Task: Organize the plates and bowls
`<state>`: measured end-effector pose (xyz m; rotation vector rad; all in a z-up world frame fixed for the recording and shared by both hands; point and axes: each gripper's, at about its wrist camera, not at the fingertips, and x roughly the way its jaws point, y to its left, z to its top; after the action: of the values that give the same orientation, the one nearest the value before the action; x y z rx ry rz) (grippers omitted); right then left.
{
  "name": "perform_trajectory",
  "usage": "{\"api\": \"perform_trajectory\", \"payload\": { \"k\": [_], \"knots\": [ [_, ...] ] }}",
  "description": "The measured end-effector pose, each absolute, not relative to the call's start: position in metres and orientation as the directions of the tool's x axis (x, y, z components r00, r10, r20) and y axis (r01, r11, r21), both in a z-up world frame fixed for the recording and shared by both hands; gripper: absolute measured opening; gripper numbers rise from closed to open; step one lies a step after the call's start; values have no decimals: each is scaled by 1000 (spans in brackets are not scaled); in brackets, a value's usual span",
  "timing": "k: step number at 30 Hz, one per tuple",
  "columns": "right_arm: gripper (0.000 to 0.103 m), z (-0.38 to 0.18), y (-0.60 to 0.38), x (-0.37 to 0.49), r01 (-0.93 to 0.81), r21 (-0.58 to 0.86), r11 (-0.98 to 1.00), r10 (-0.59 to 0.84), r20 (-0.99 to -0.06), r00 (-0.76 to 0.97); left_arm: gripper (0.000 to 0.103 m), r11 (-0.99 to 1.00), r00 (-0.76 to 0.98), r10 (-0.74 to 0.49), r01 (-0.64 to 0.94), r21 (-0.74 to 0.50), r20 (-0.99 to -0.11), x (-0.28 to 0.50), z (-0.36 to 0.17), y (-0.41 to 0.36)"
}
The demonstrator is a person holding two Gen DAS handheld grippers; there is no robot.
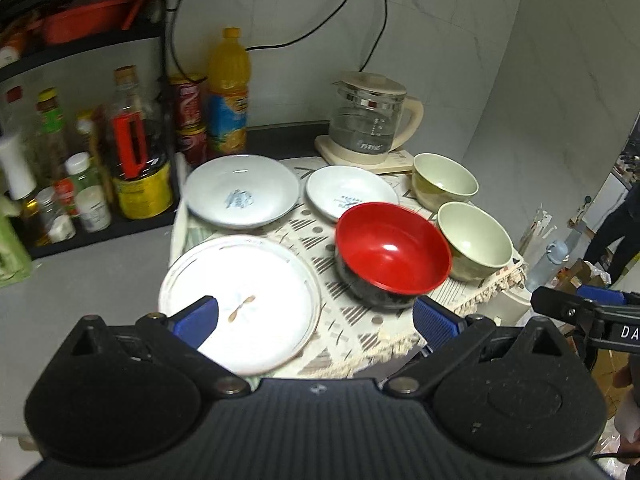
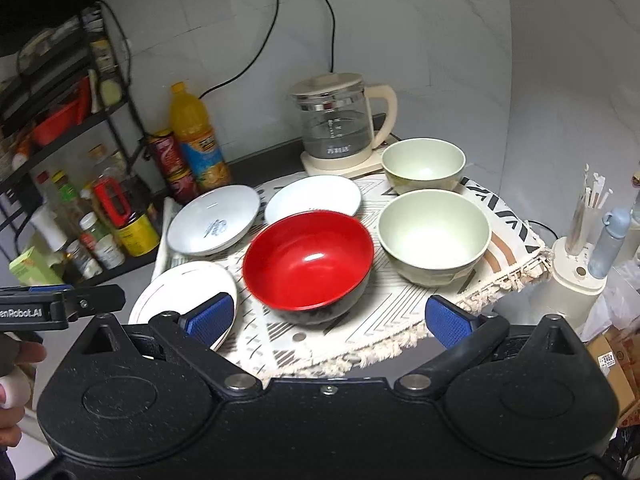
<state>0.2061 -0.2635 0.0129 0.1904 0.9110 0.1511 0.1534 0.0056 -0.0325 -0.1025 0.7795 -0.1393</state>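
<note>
A: So, where's the red bowl (image 2: 308, 264)?
B: Mid-cloth (image 2: 400, 320) on the counter (image 1: 80, 272), plates (image 1: 240, 300) to its left, green bowls (image 2: 434, 236) to its right. I've got left tool (image 1: 314, 322) & right tool (image 2: 328, 318) both spread apart, holding nothing.

Before my tongs the front strip of patterned cloth (image 2: 320, 344) lies bare, but the red bowl (image 2: 308, 260), two green bowls (image 2: 434, 236) and three plates (image 1: 240, 304) crowd the rest, kettle (image 2: 340, 128) and bottles (image 1: 228, 92) walling the back.
</note>
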Motion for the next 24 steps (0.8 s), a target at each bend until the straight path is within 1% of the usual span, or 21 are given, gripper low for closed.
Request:
{"api": "perform_trajectory", "payload": {
  "k": [13,18,24],
  "knots": [
    [102,-10,-266,250,94,209,973,115,-799,591,102,960,632,-272,226,-163,-726,243,-48,-15],
    [102,-19,-269,259,168,202,965,71,-817,573,102,947,593,-306,271,-173,-745,268,-59,-19],
    [102,-29,-272,266,207,185,961,40,-829,558,102,933,558,-334,310,-183,-760,290,-66,-26]
  ]
}}
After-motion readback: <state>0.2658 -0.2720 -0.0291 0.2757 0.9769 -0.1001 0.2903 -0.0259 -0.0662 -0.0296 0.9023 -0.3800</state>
